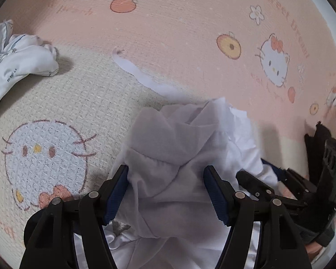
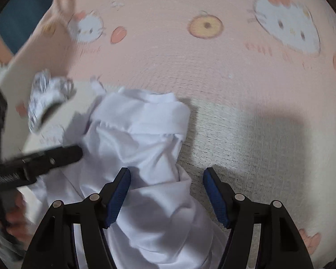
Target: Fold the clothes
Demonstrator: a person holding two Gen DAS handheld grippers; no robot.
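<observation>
Hovering over the white shirt point(image 1: 179, 157), bunched at 6 o'clock on the mat point(image 1: 190, 33); both grippers, left point(image 1: 165, 188) and right point(image 2: 166, 190), are gaping wide, gripping nothing. Grabbing several layers could be messing up the fold.

White garment point(image 1: 172, 157) crumpled in loose heap on cartoon-print mat point(image 1: 190, 33); narrow strip trailing outward.

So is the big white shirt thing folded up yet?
Not yet. The white garment lies crumpled in a wrinkled heap on the mat, no flat edges.
</observation>
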